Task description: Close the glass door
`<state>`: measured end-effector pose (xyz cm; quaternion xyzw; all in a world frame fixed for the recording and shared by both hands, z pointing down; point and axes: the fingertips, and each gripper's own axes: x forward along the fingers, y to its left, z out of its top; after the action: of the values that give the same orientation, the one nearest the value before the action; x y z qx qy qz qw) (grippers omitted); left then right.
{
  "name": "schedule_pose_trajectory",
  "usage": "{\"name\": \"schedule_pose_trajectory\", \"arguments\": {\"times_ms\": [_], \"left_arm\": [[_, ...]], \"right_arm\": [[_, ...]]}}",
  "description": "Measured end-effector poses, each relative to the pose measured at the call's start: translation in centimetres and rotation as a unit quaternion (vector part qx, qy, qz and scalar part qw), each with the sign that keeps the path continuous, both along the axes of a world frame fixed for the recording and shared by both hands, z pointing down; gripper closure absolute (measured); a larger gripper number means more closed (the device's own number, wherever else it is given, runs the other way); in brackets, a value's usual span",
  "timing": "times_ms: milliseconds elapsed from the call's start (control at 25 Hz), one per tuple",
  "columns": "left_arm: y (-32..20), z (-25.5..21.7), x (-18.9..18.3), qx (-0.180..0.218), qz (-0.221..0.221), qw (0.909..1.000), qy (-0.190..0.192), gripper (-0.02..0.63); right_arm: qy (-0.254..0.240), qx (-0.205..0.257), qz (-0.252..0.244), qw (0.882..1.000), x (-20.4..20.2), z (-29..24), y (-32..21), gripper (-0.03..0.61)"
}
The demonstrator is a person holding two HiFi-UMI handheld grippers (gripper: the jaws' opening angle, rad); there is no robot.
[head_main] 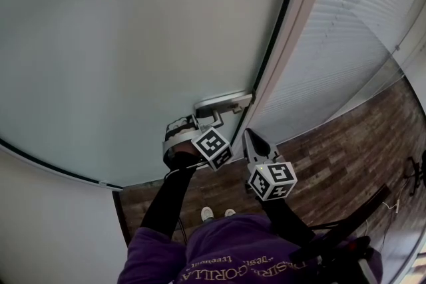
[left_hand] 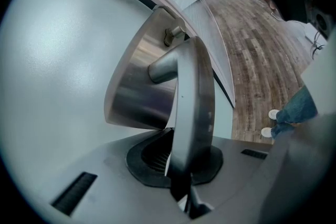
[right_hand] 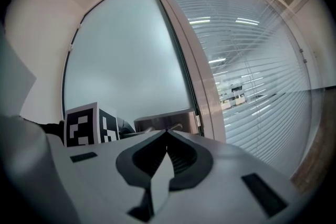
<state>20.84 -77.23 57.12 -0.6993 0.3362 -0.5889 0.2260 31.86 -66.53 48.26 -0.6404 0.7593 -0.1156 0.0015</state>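
Observation:
The frosted glass door [head_main: 120,43] fills the left of the head view, with its edge close to the pale door frame [head_main: 293,30]. A steel lever handle [head_main: 223,102] on a steel lock plate [left_hand: 137,86] sits at the door's edge. My left gripper [head_main: 200,119] is shut on the lever handle [left_hand: 191,102], whose bar runs up from between the jaws. My right gripper [head_main: 248,136] hangs just right of the handle, near the frame, shut with nothing in it. In the right gripper view its tips [right_hand: 167,132] meet, pointing at the lock plate [right_hand: 165,122].
Right of the frame is a glass wall with white blinds [head_main: 346,16]. Wood-plank floor [head_main: 339,163] lies below. The person's white shoes [head_main: 216,213] stand close to the door. A dark stand or tripod leg [head_main: 353,216] crosses the lower right.

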Motion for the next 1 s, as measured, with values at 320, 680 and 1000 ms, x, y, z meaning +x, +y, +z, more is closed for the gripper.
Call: {"name": "schedule_pose_trajectory", "arguments": {"times_ms": [320, 680, 1000], "left_arm": [[-0.4, 0.2, -0.1, 0.000, -0.003, 1.0000, -0.003, 0.614], [-0.4, -0.2, -0.1, 0.017, 0.018, 0.9988, -0.042, 0.614], [0.1, -0.3, -0.6, 0.035, 0.038, 0.9969, -0.059, 0.609]], "right_arm": [[-0.002, 0.003, -0.004, 1.000, 0.8, 0.0, -0.4, 0.581], [-0.009, -0.005, -0.011, 1.000, 1.2, 0.2, -0.1, 0.581], [-0.014, -0.009, -0.016, 1.000, 1.1, 0.5, 0.4, 0.581]]}}
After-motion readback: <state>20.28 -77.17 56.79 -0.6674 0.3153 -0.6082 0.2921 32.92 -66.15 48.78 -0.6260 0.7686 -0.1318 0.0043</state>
